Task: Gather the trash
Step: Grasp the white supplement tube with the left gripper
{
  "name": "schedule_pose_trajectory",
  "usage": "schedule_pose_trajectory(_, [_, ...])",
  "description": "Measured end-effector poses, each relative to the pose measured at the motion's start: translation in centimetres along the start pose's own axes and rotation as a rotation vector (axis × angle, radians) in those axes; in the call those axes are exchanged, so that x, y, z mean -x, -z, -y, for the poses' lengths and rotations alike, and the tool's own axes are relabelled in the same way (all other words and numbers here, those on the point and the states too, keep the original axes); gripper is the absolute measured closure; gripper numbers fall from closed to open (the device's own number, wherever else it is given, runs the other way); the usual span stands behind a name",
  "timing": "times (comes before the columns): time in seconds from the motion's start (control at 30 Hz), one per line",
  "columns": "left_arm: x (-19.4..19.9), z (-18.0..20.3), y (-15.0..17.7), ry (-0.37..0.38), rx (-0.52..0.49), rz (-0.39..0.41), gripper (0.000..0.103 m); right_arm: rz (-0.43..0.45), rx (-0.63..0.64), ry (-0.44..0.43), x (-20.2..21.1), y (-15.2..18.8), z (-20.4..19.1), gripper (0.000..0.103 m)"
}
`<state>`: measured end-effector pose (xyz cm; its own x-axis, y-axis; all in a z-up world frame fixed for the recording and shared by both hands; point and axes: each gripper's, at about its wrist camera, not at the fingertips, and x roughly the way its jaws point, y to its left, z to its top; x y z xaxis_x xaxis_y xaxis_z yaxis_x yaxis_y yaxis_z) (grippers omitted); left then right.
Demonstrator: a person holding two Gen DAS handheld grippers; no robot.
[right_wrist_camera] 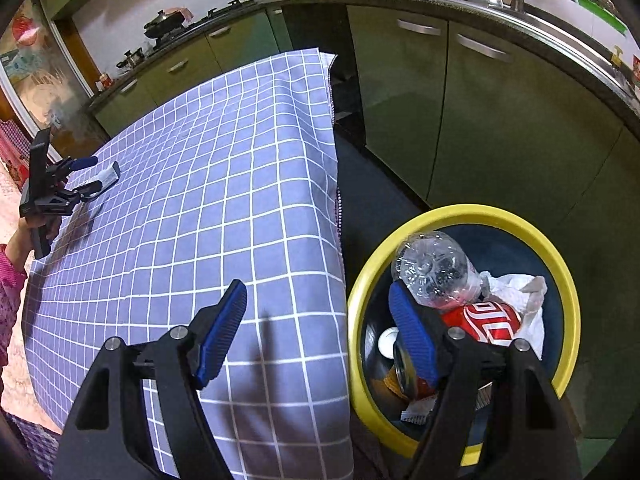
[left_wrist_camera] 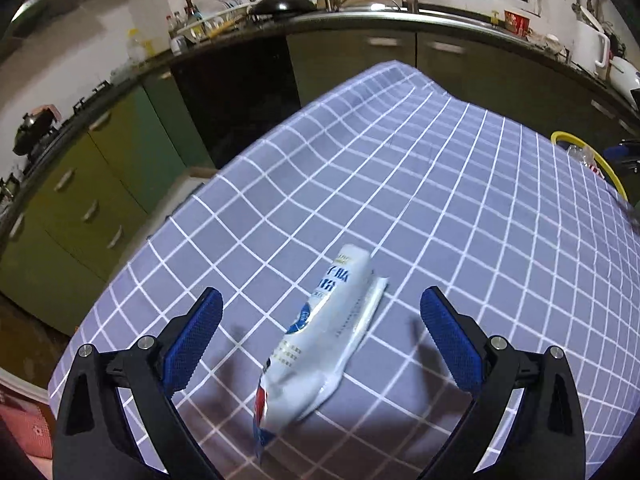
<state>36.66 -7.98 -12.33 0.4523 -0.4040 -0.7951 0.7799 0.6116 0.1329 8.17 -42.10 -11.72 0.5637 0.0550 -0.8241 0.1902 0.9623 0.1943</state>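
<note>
A flattened white and blue packet (left_wrist_camera: 320, 340) lies on the checked tablecloth (left_wrist_camera: 400, 200). My left gripper (left_wrist_camera: 320, 304) hovers over it, open, with the packet lying between its blue pads (left_wrist_camera: 192, 340) and untouched. The right wrist view shows the same left gripper (right_wrist_camera: 86, 176) at the table's far left corner, straddling the packet (right_wrist_camera: 108, 176). My right gripper (right_wrist_camera: 318, 300) is open and holds nothing, over the table's right edge beside the yellow-rimmed bin (right_wrist_camera: 560, 264). Inside the bin lie a clear plastic bottle (right_wrist_camera: 436, 268), a red can (right_wrist_camera: 488, 320) and white crumpled paper (right_wrist_camera: 524, 292).
Green kitchen cabinets (right_wrist_camera: 480, 128) and a dark countertop (left_wrist_camera: 360, 20) with a sink, pans and bottles run behind the table. The bin's yellow rim (left_wrist_camera: 592, 156) shows past the table's right edge. A hand in a pink sleeve (right_wrist_camera: 12, 276) holds the left gripper.
</note>
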Motion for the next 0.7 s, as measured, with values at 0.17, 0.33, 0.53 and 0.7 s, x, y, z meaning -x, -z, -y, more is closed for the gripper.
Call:
schedule_pose_trajectory(0.17, [-1.4, 0.0, 0.3, 0.042, 0.006, -0.049, 0.015, -0.015, 0.001, -0.007, -0.6, -0.1, -0.3, 0.033])
schedule_pose_trajectory(0.33, [-1.5, -0.4, 1.0, 0.108, 0.05, -0.069, 0.029, -0.014, -0.005, -0.023, -0.7, -0.1, -0.2, 0.033])
schedule_pose_trajectory(0.53, [-0.5, 0.1, 1.6, 0.099, 0.067, -0.065, 0.052, -0.003, -0.014, -0.035, -0.2, 0.2, 0.3, 0.033])
schedule_pose_trajectory(0.7, [0.5, 0.9, 2.3, 0.074, 0.099, -0.065, 0.073, 0.003, -0.017, -0.048, 0.5, 0.8, 0.4, 0.033])
